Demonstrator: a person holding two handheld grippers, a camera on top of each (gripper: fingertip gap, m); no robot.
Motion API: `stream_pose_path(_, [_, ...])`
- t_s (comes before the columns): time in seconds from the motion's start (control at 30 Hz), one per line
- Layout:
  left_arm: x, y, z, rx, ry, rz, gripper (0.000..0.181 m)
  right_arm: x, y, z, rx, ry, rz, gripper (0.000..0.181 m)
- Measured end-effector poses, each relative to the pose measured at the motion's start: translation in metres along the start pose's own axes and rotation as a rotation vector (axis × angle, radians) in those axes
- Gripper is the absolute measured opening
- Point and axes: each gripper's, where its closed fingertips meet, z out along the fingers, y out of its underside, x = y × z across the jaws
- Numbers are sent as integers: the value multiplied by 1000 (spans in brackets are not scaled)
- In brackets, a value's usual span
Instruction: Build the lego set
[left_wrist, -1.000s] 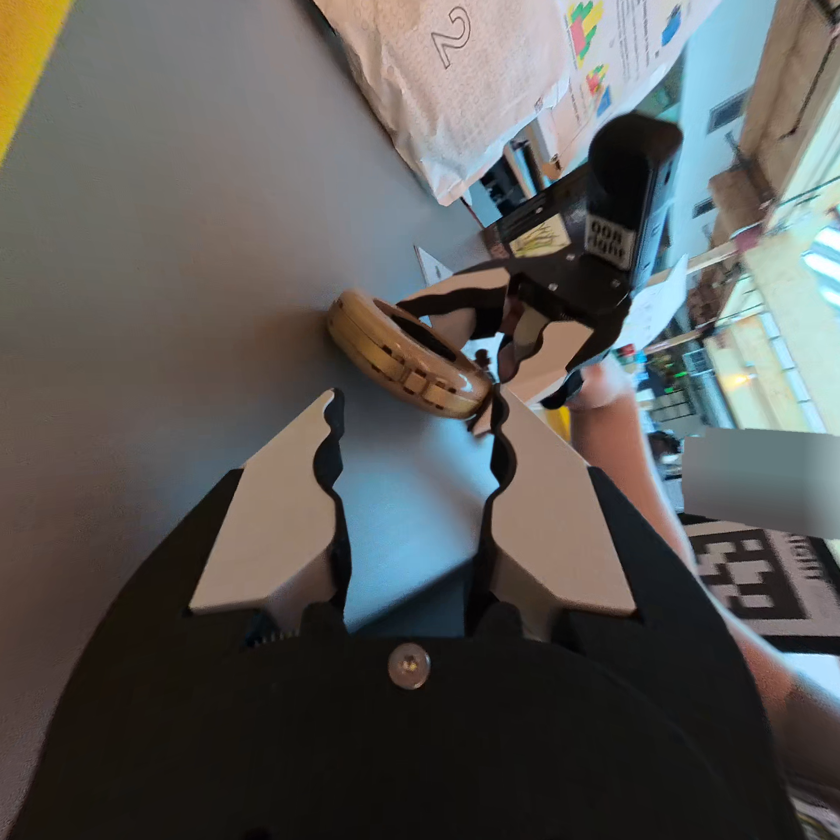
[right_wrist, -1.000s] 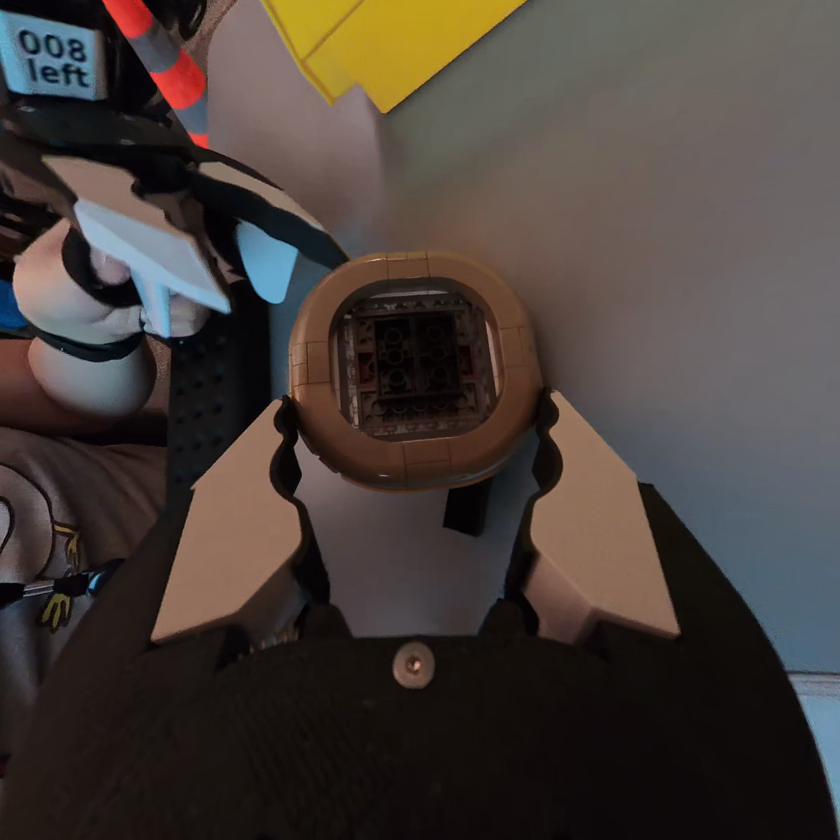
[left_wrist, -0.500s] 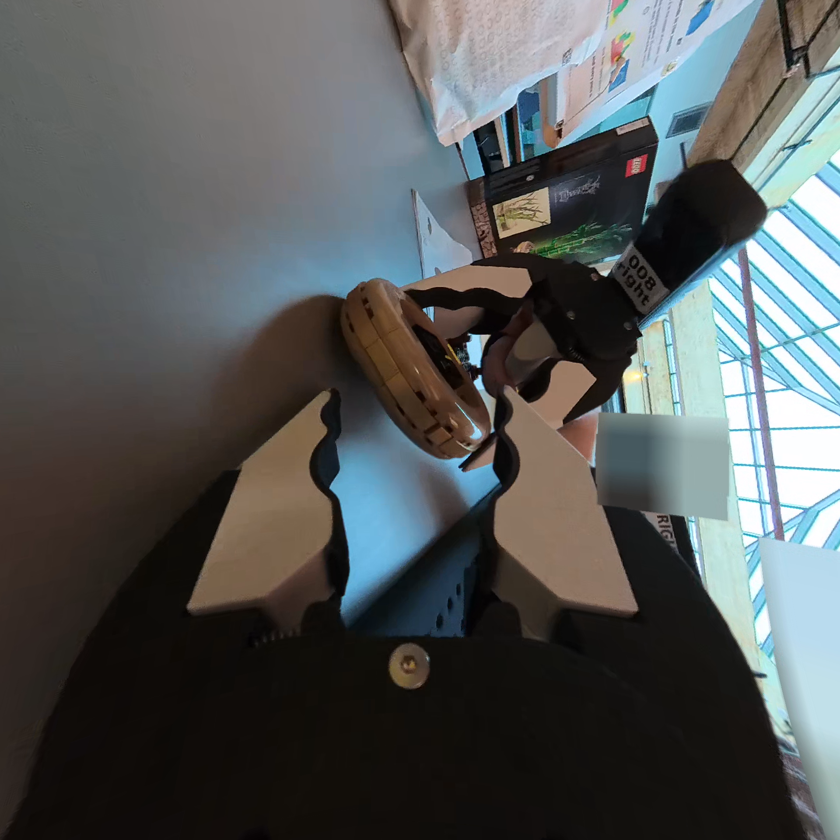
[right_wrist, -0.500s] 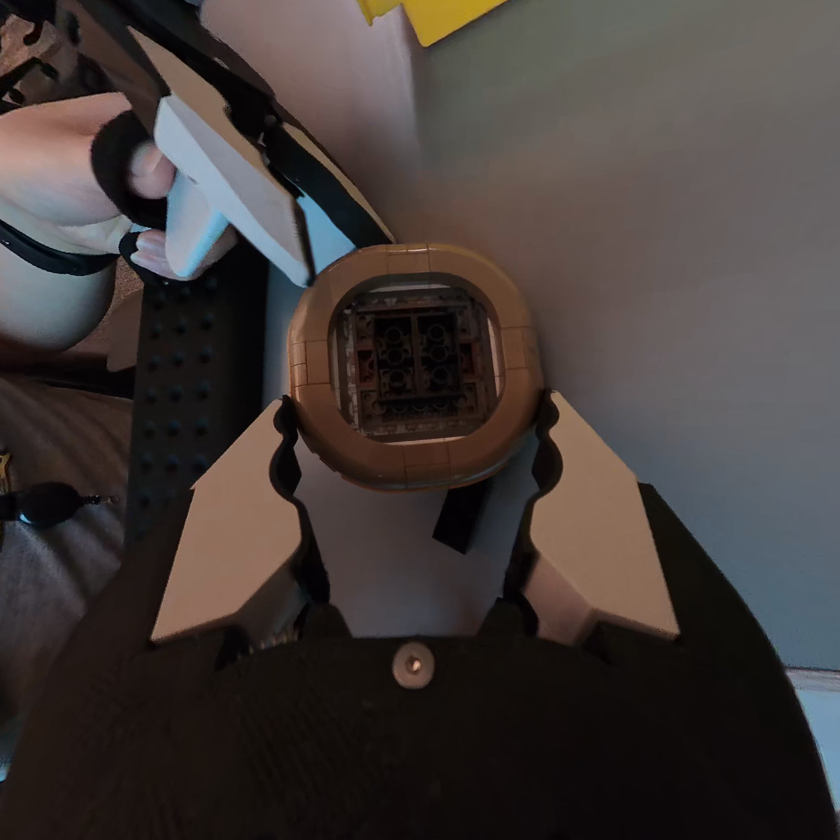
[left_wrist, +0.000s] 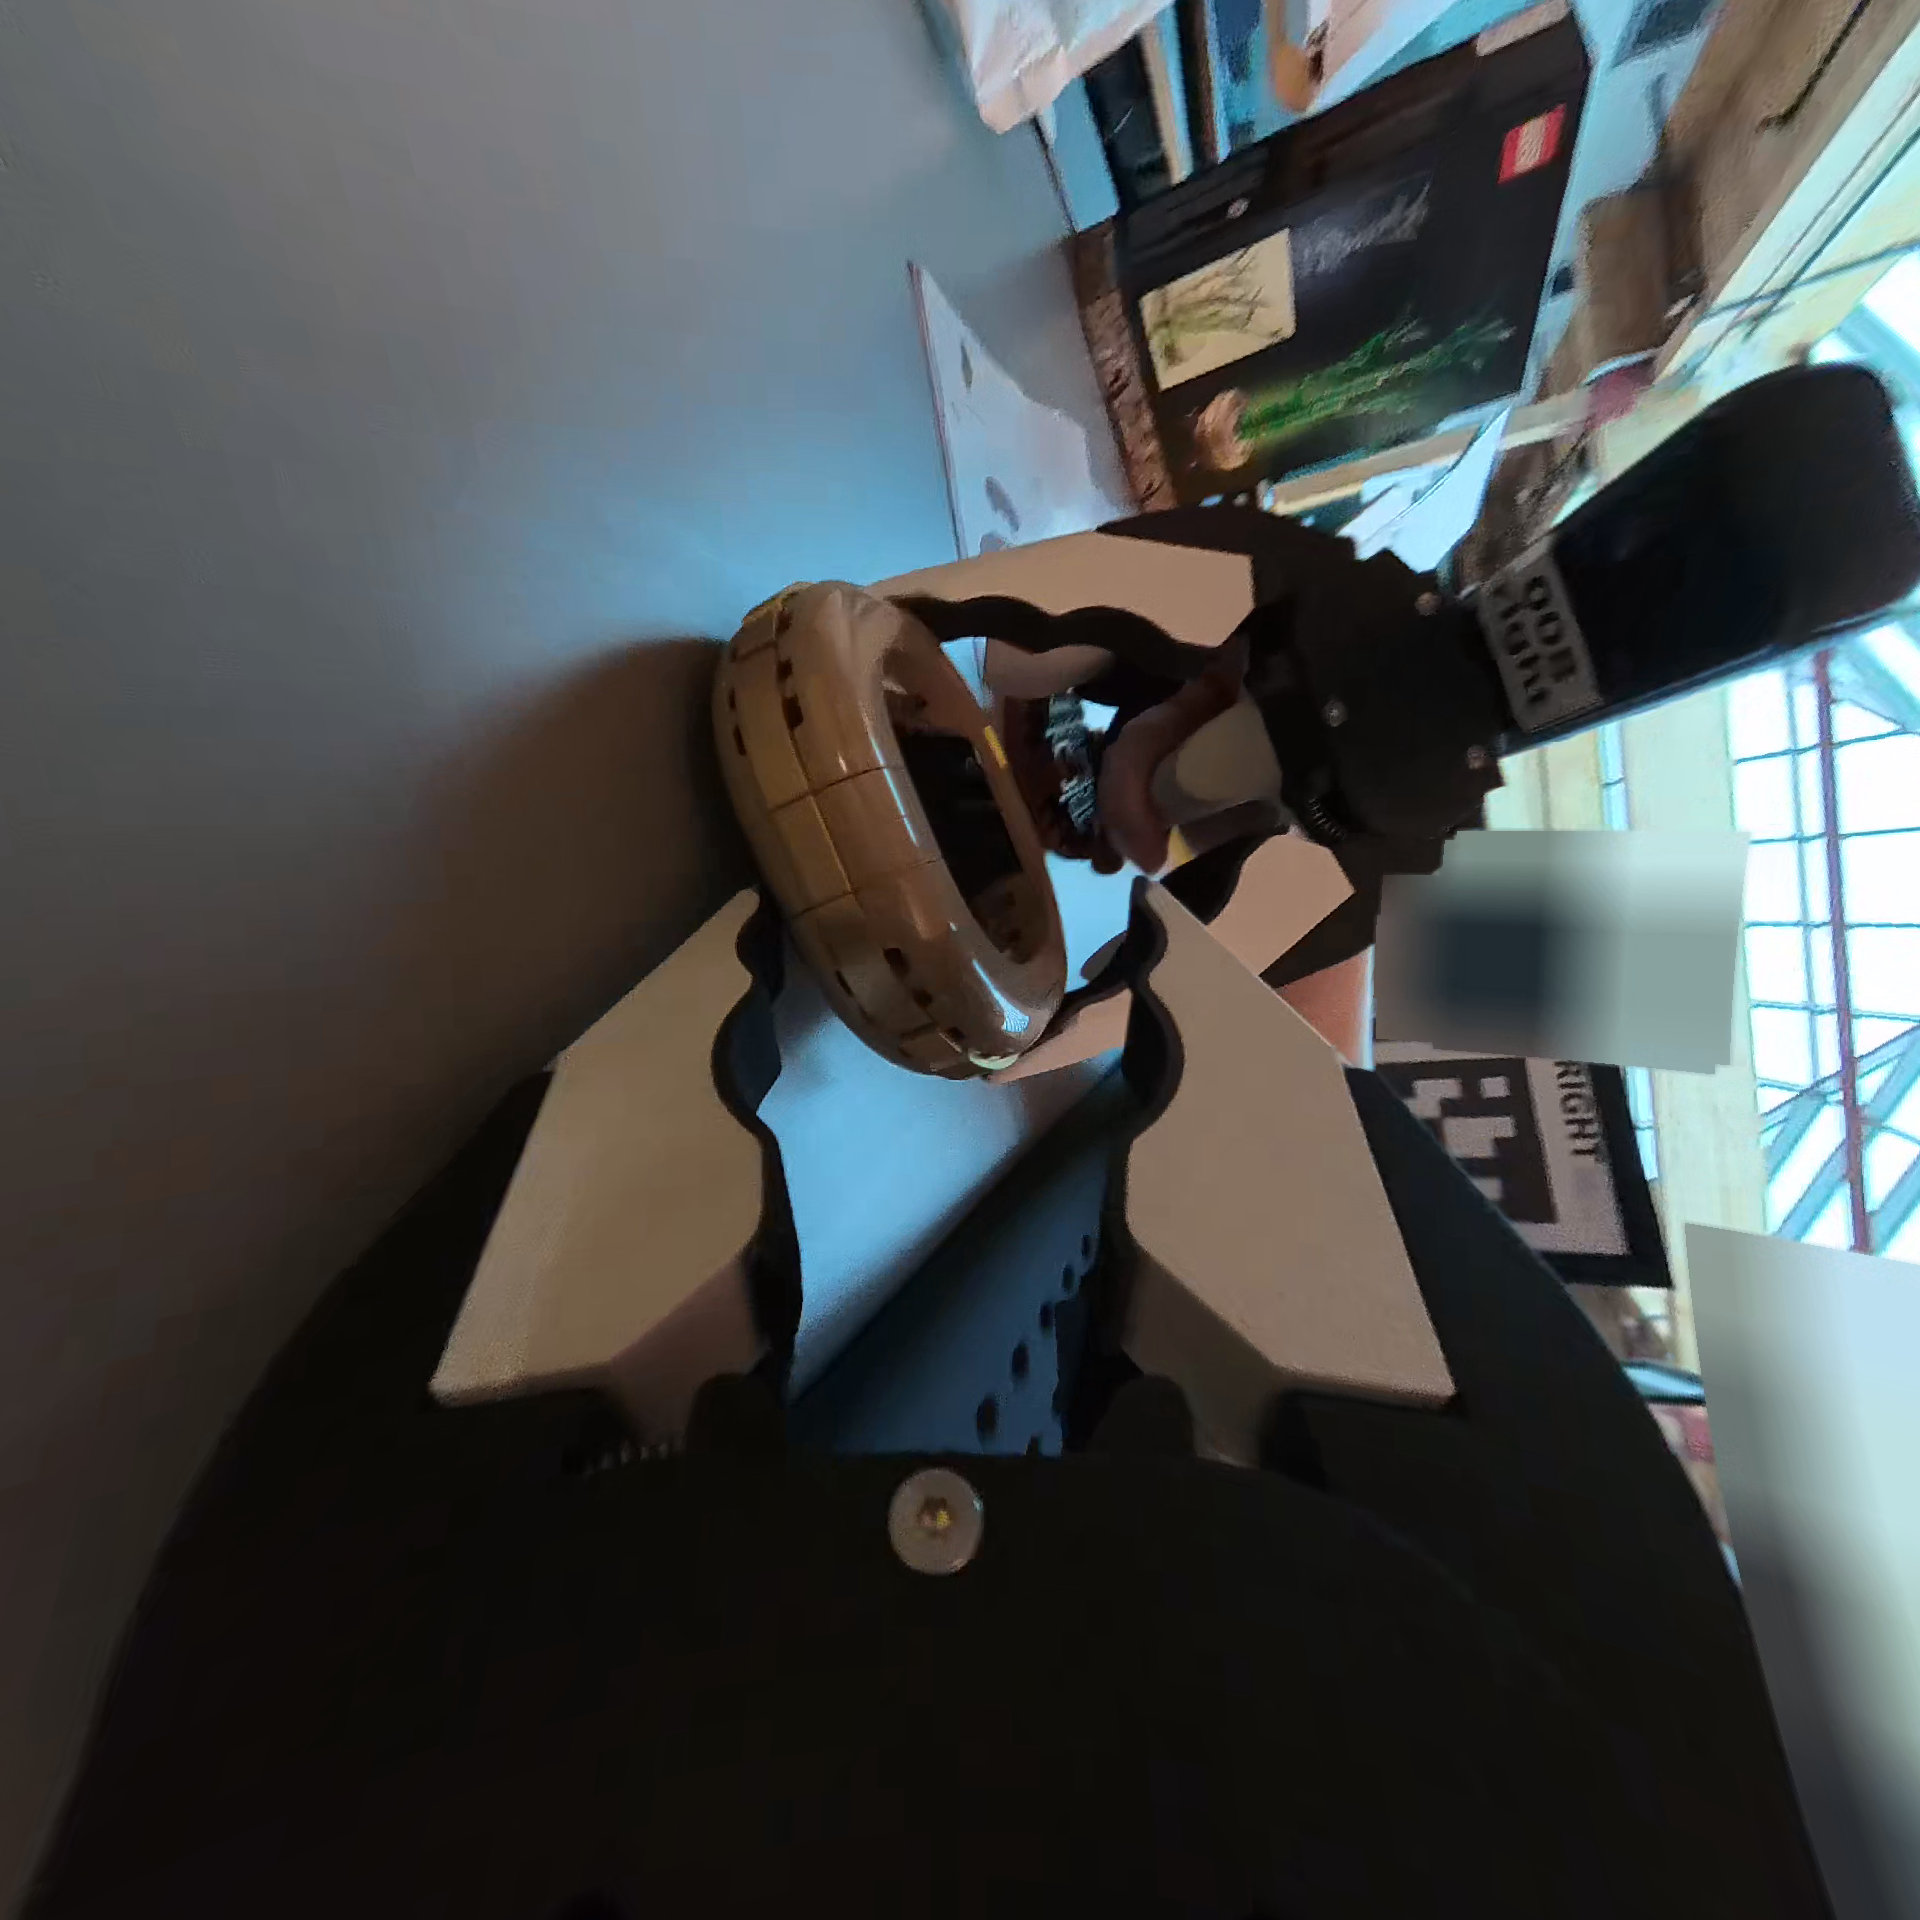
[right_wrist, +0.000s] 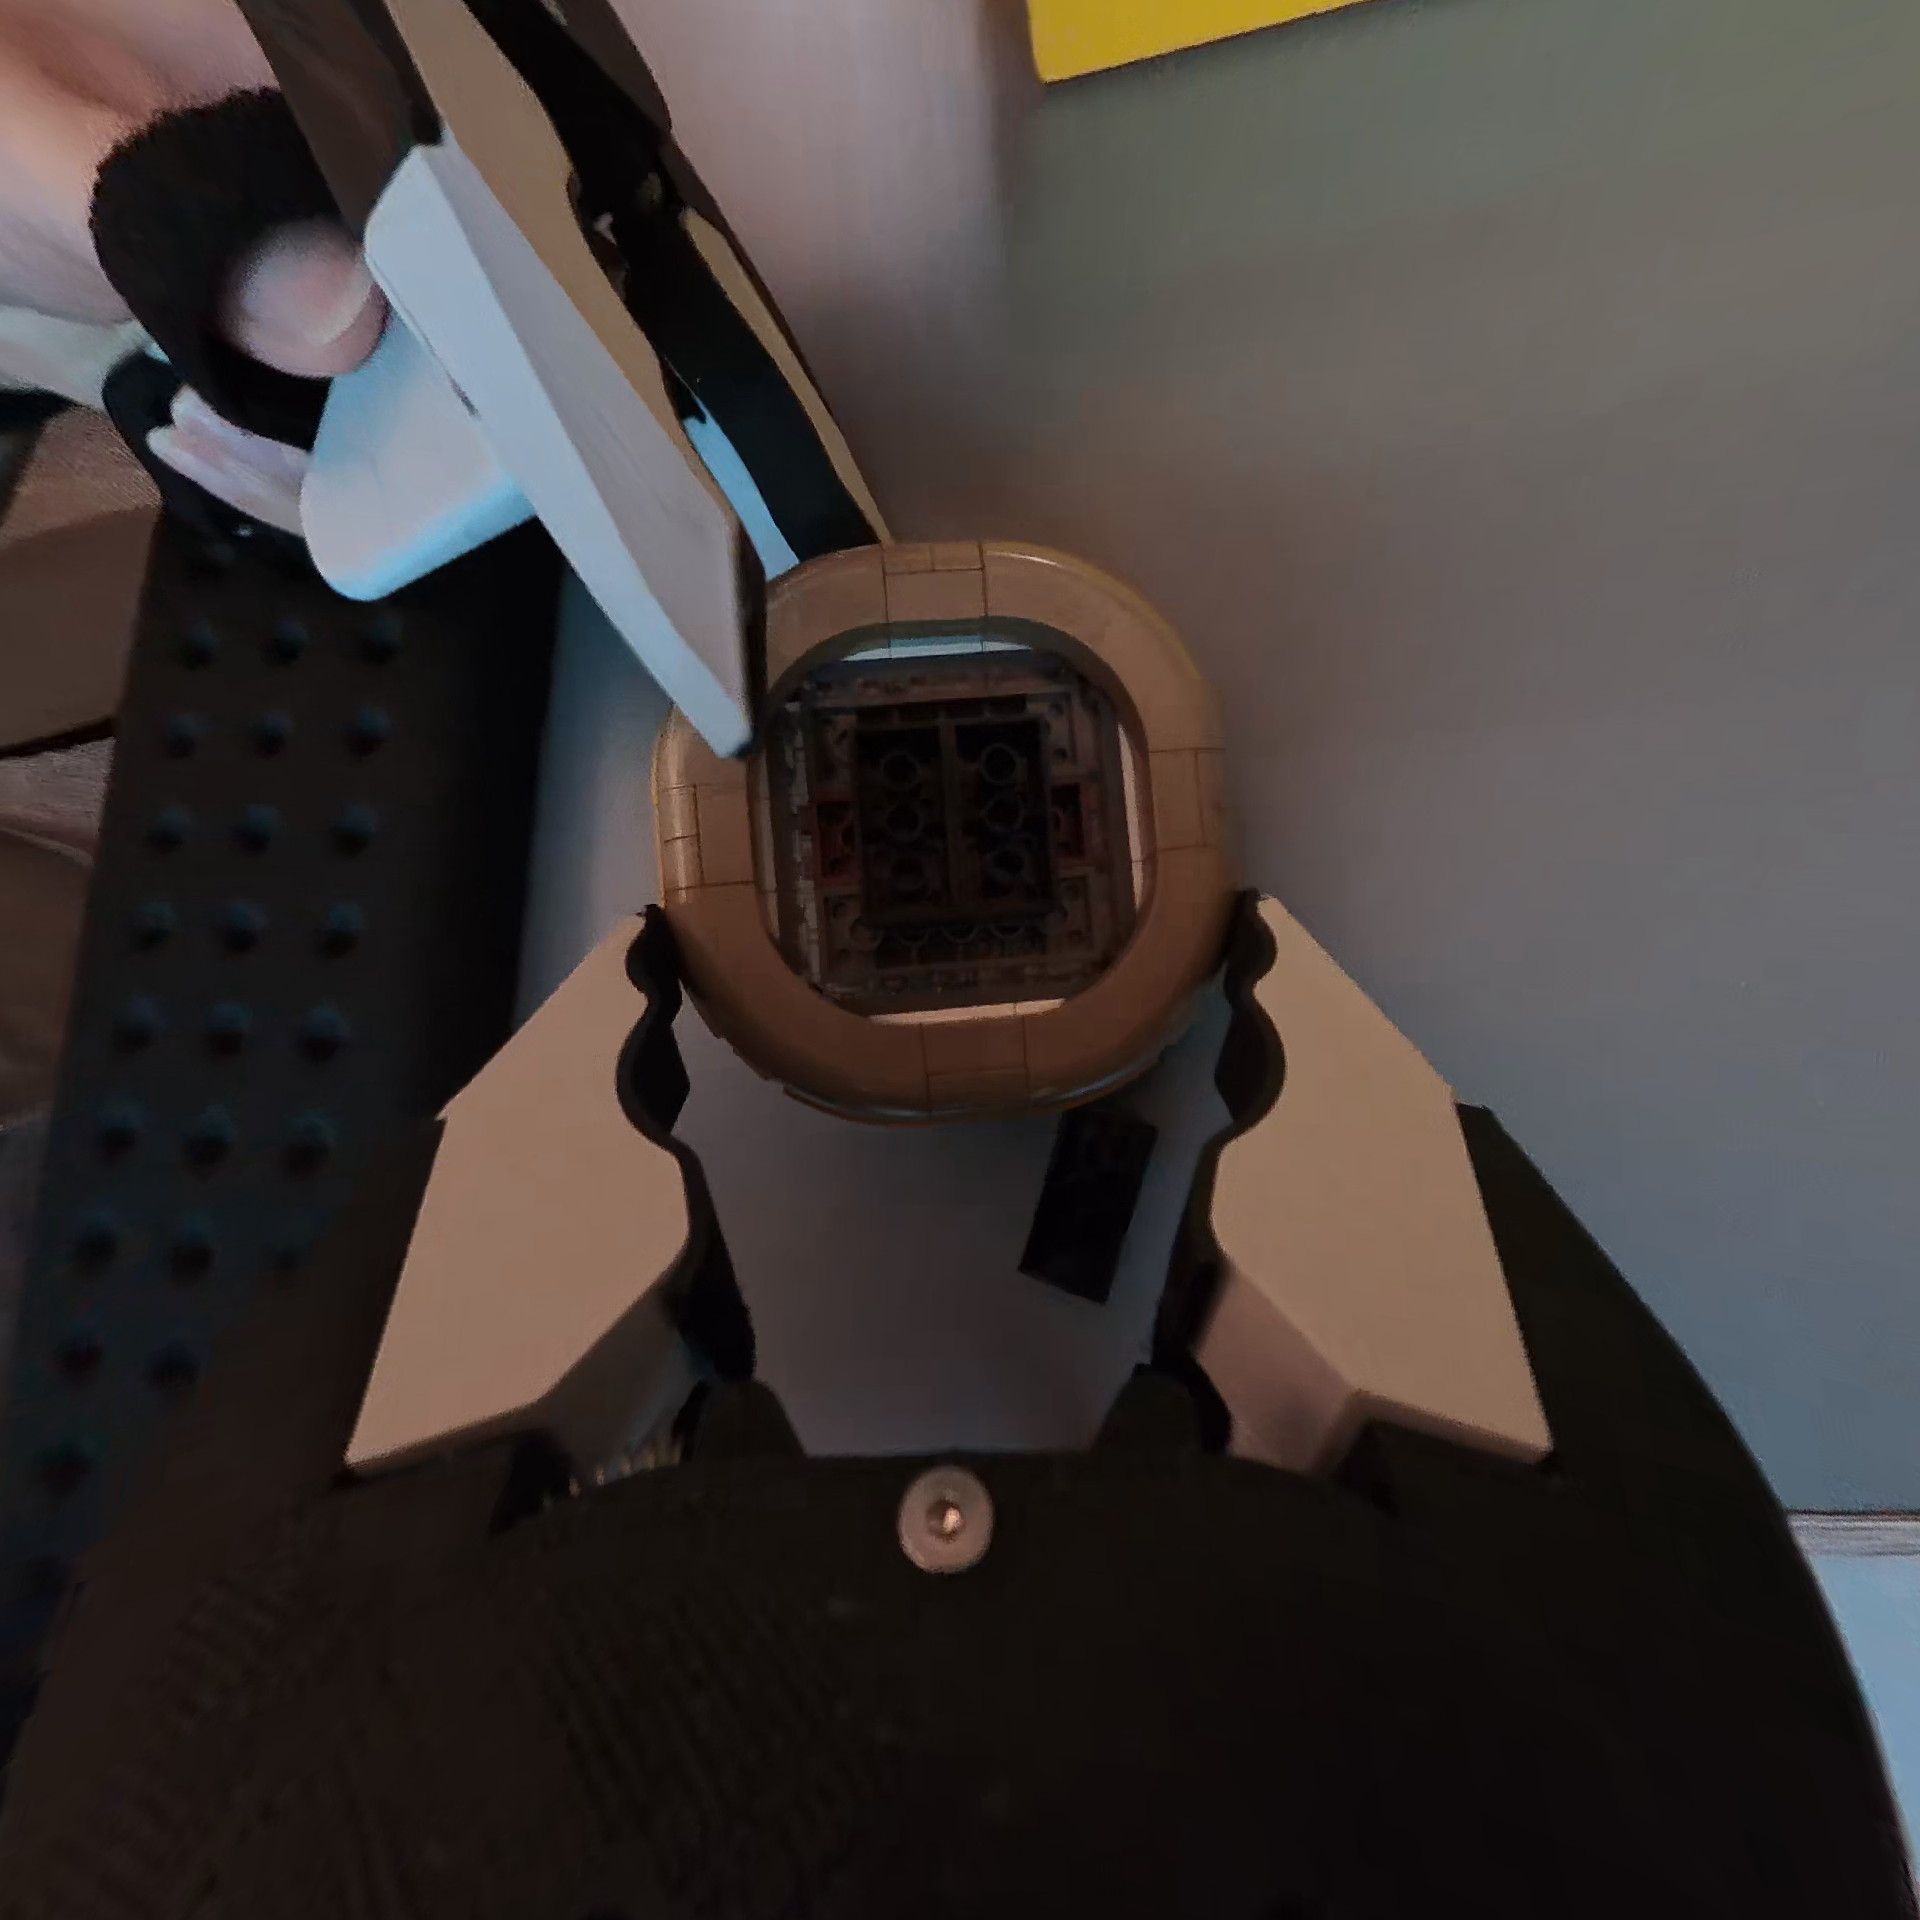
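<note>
A tan rounded-square lego ring (right_wrist: 935, 1070) with a dark studded build inside it is held above the grey table (right_wrist: 1507, 727). My right gripper (right_wrist: 948, 925) is shut on the ring's two lower sides. In the left wrist view the ring (left_wrist: 831, 831) stands tilted on edge, with the right gripper's fingers (left_wrist: 1122, 571) around it. My left gripper (left_wrist: 945, 909) is open, and the ring's lower edge sits between its fingertips. In the right wrist view one of the left fingers (right_wrist: 582, 468) overlaps the ring's upper left corner. A small black lego piece (right_wrist: 1086, 1205) lies on the table under the ring.
A black studded strip (right_wrist: 239, 935) runs along the table's edge at the left. A yellow sheet (right_wrist: 1195, 31) lies at the far side. A dark lego box (left_wrist: 1351, 260), a white bag (left_wrist: 1039, 52) and a white sheet (left_wrist: 987, 436) are beyond the ring. Less than 4 cm separates the two grippers' tips. Between my right fingertips and the small black lego piece (right_wrist: 1086, 1205) there is roughly 5 centimetres.
My left gripper has moved in toward the ring; its finger now overlaps the ring's corner. The right gripper keeps its hold, and the ring has tipped more upright.
</note>
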Motion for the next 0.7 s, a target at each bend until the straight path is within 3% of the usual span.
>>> stream_pose_path(0.17, [5, 0, -4, 22, -6, 39, 56, -4, -11, -9, 89, 60, -50, 104])
stream_pose_path(0.33, [24, 6, -3, 28, 71, 117, 63, -13, -38, -38, 276, 114, -80, 104])
stream_pose_path(0.6, [60, -14, -17, 252, 296, 92, 58, -22, -65, -68, 412, 230, -240, 103])
stream_pose_path(0.7, [70, -14, -22, 291, 356, 127, 64, -29, -72, -75, 452, 279, -330, 103])
